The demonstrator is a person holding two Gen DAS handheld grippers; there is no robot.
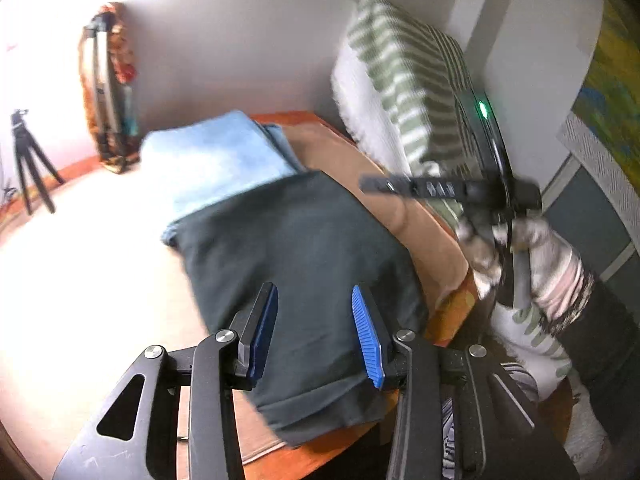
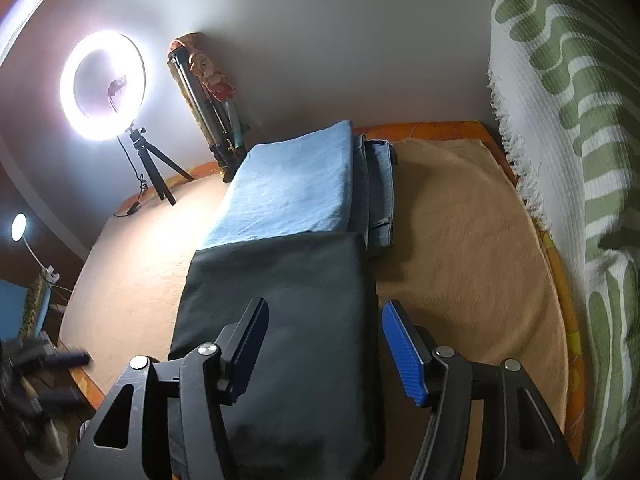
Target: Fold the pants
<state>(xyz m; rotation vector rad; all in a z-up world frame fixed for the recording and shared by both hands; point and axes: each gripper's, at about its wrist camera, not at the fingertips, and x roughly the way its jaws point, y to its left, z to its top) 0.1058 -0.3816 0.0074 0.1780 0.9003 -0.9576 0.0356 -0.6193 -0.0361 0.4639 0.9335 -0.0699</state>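
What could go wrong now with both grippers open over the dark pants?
1. The dark pants overlap the light blue folded garment; a pinch by the right gripper near that overlap might catch both.
2. The dark pants' near end seems to reach the bed's orange edge in the left view, so a tug by the left gripper could slide them off.

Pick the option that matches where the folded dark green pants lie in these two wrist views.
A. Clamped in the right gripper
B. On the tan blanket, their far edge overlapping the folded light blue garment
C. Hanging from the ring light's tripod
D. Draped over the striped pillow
B: the folded dark green pants lie flat on the tan blanket, their far edge lapping the folded light blue garment, while both grippers are open.
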